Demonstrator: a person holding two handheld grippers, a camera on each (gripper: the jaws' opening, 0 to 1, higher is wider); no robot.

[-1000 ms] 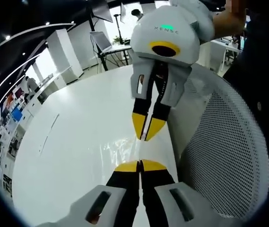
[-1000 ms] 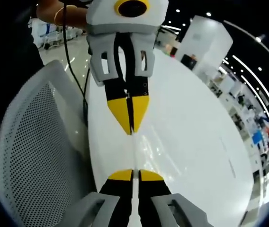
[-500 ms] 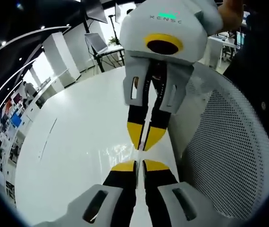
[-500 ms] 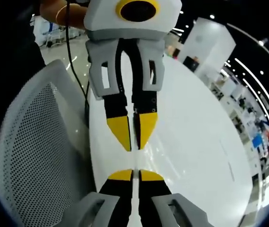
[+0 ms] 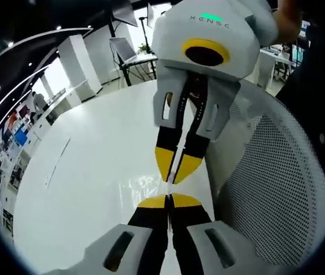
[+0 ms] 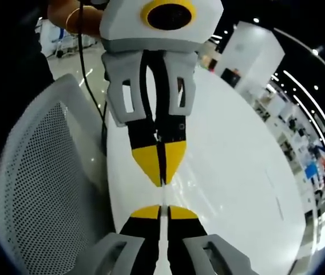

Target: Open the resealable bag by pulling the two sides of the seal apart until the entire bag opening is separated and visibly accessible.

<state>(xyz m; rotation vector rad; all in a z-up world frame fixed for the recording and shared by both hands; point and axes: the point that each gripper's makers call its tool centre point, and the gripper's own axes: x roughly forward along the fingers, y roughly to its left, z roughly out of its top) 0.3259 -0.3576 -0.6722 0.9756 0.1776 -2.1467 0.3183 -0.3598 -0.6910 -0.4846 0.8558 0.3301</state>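
Note:
The resealable bag (image 5: 146,184) is clear and hard to make out. It shows as a wrinkled shine over the white table and as a thin edge (image 6: 162,196) running between the two sets of tips. In the left gripper view my left gripper (image 5: 169,200) rises from the bottom, jaws pressed together on that edge. My right gripper (image 5: 175,173) comes down from above, tip to tip with it and also shut. The right gripper view mirrors this: my right gripper (image 6: 162,212) is at the bottom and my left gripper (image 6: 162,175) is above.
A white round table (image 5: 88,172) lies under both grippers. A white mesh chair back (image 5: 277,189) stands close beside them and reappears as the mesh chair (image 6: 42,189). A person's hand with a bracelet (image 6: 71,17) holds the left gripper. A laptop on a stand (image 5: 122,51) is behind.
The two grippers have come closer, tip to tip. The left gripper's jaws showed a small gap half a second ago and are now pressed together.

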